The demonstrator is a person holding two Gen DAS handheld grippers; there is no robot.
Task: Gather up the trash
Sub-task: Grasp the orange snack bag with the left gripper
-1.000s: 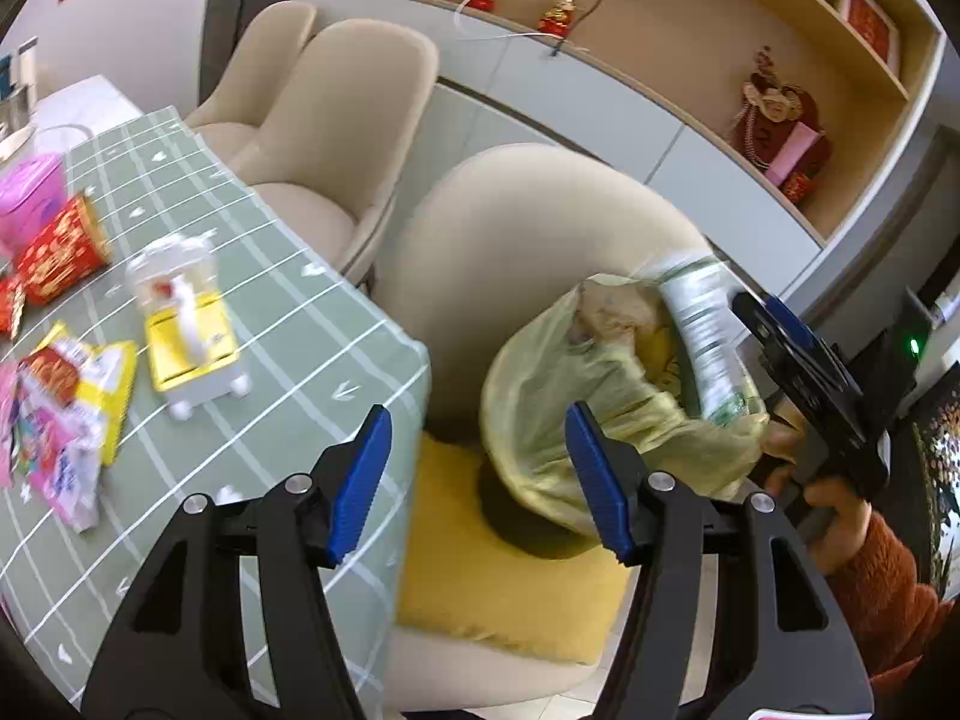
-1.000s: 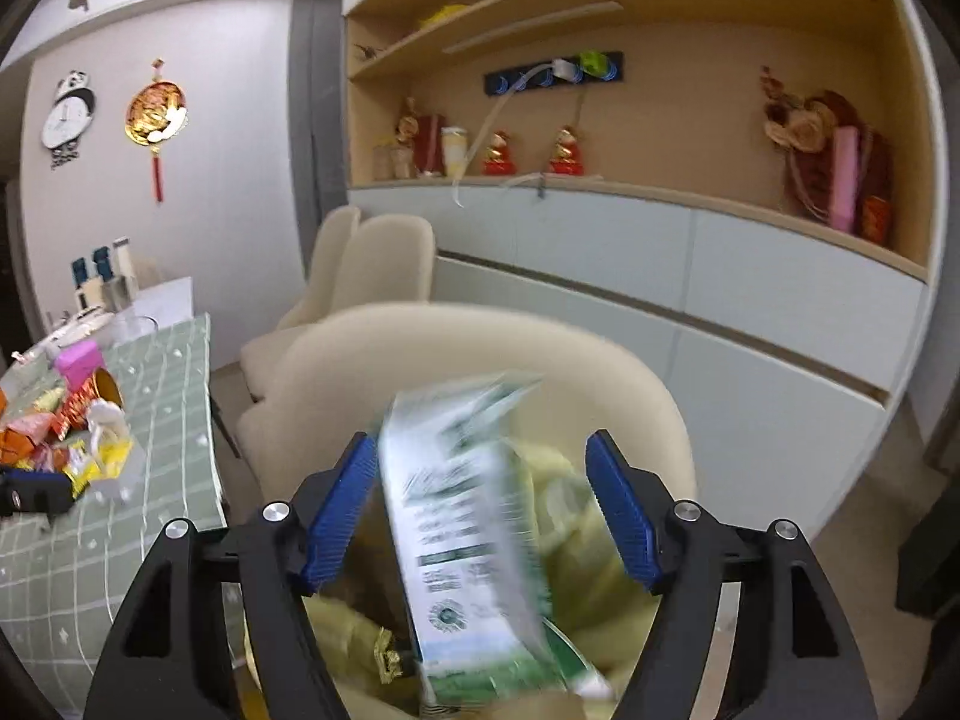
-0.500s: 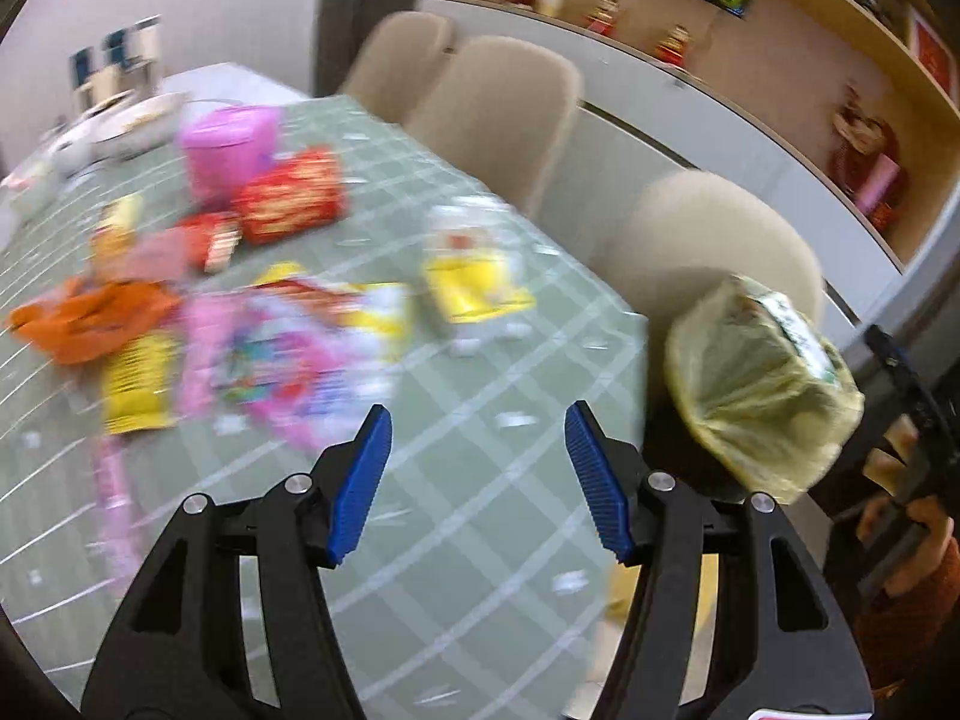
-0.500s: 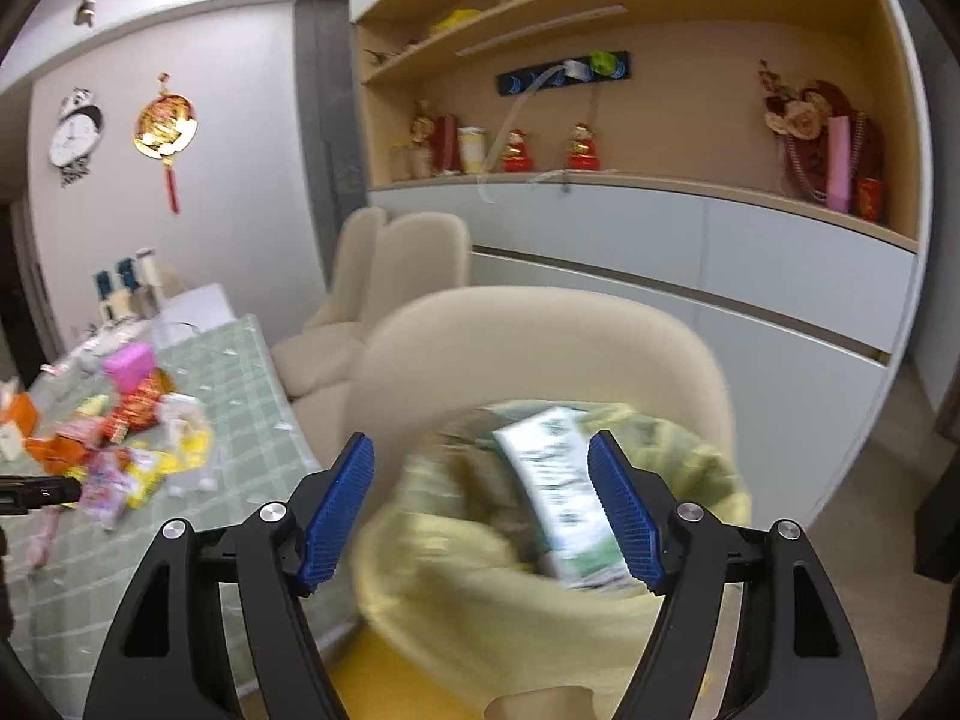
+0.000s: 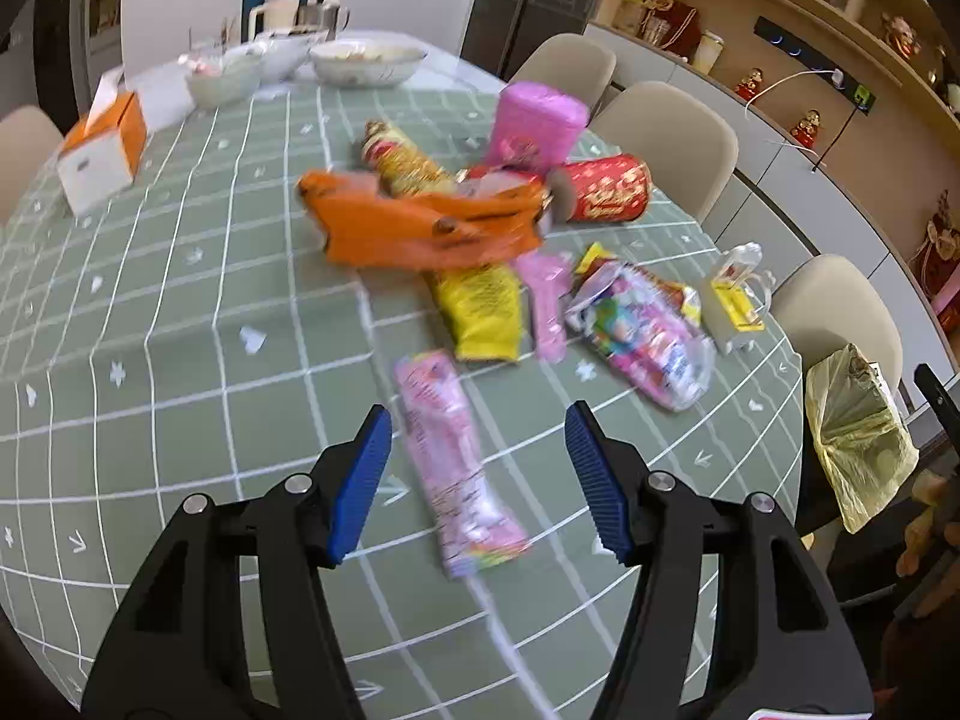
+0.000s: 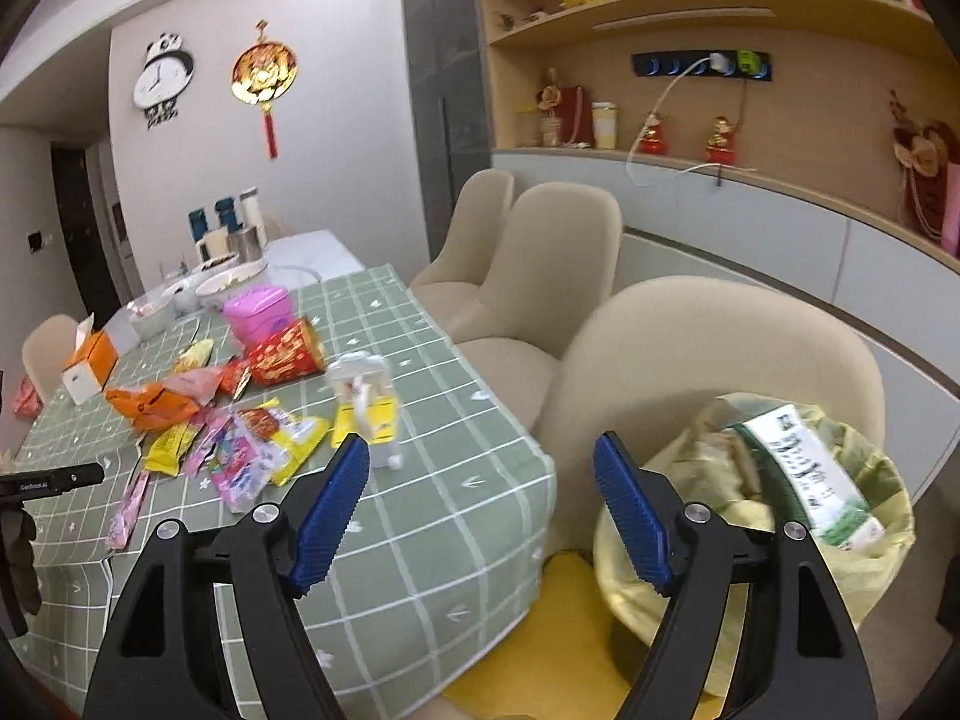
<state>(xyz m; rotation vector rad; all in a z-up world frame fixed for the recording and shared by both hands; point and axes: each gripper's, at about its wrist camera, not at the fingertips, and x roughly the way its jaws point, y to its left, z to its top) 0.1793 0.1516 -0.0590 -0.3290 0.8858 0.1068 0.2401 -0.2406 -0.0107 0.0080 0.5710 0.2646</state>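
Note:
My left gripper [image 5: 477,414] hangs open over the green checked table [image 5: 180,330], nothing between its pads. Just beneath it lies a long pink wrapper [image 5: 450,438]. Beyond are a yellow packet [image 5: 480,312], an orange bag [image 5: 420,228], a colourful packet [image 5: 642,336] and a red can [image 5: 606,189]. My right gripper [image 6: 481,443] is off the table's corner, its jaws opening and empty. To its right a yellow trash bag [image 6: 840,438] sits on a chair, with a green-and-white carton [image 6: 804,474] inside.
A pink tin [image 5: 534,120], a small yellow-white box [image 5: 735,300], an orange tissue box [image 5: 102,150] and bowls [image 5: 360,60] share the table. Beige chairs [image 6: 540,276] line its right side. A cabinet wall [image 6: 780,228] runs behind them.
The left gripper swung from the bag on the chair to above the litter on the table. The right gripper let the carton drop into the bag, pulled back and turned left.

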